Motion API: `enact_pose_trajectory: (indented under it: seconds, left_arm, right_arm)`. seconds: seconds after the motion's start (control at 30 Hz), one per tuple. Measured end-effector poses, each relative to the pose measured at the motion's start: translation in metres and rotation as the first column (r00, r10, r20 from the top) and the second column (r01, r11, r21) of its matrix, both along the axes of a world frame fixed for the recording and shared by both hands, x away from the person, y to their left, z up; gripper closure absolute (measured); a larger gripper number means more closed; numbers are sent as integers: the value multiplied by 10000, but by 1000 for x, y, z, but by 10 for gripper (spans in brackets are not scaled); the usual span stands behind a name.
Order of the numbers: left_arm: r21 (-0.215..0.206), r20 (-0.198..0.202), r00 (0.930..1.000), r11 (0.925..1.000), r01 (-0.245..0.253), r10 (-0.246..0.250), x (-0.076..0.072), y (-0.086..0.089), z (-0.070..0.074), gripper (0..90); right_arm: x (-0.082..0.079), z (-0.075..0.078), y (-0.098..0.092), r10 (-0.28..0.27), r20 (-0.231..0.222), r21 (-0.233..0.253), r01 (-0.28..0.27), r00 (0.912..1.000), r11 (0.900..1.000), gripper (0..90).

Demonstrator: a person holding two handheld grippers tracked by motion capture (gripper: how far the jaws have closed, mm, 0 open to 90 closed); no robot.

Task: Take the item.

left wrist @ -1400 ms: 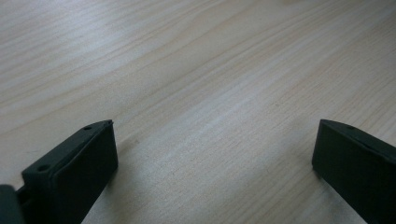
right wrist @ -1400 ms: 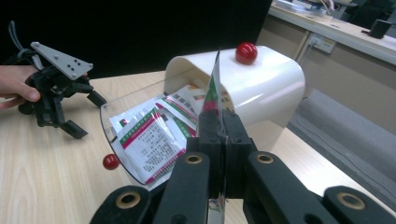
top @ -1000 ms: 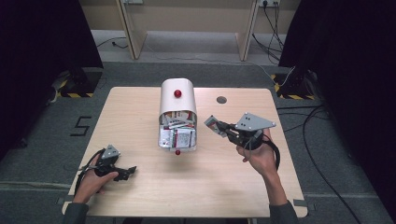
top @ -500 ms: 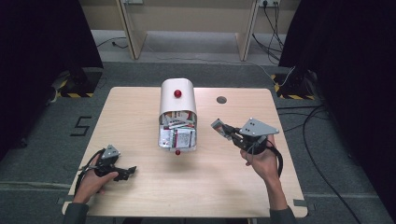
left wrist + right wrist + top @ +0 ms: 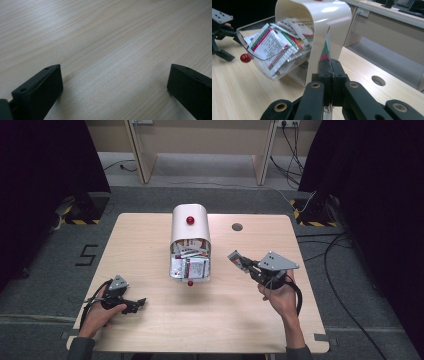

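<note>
**Inspector:** Start with the high view.

**Operator:** The cream container [image 5: 190, 227] lies along the table [image 5: 150, 235] midline, long axis running away from me, its clear drawer [image 5: 190, 270] open toward me and full of packets [image 5: 192, 262]. My right gripper [image 5: 236, 258] is just right of the drawer mouth and nearer to it. My left gripper [image 5: 140, 303] rests well apart, near the front left corner.

**Inspector:** Left gripper view?

**Operator:** The jaws stand spread wide over bare, pale wood grain, holding nothing.

**Inspector:** Right gripper view?

**Operator:** My right gripper [image 5: 329, 75] is pressed together on a thin glossy sachet [image 5: 325, 50], held edge-on and upright. The container [image 5: 317, 17] is smooth, rounded plastic, ahead and to the left. The packets [image 5: 272, 47] are flat white foil with red-green borders, lying slanted. I judge the sachet belongs to that drawer, whose mouth lies left of the jaws.
</note>
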State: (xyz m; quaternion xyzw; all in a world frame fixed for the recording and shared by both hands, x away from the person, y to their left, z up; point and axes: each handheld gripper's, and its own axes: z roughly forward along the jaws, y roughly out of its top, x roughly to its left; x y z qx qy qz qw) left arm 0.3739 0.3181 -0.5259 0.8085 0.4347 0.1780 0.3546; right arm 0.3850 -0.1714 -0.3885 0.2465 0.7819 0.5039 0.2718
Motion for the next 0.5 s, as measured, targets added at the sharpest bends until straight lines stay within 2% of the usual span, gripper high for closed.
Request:
enact_pose_trajectory:
  seconds: [0.23,0.5]
  left_arm:
    - [3,-2,10000,10000,2,-2,0,0,0,0]
    - [0,-1,10000,10000,2,-2,0,0,0,0]
  right_arm:
    - [0,-5,1,-32,-128,-70,31,9999,10000,897]
    - [8,-16,11,63,-385,-186,-70,9992,9998,897]
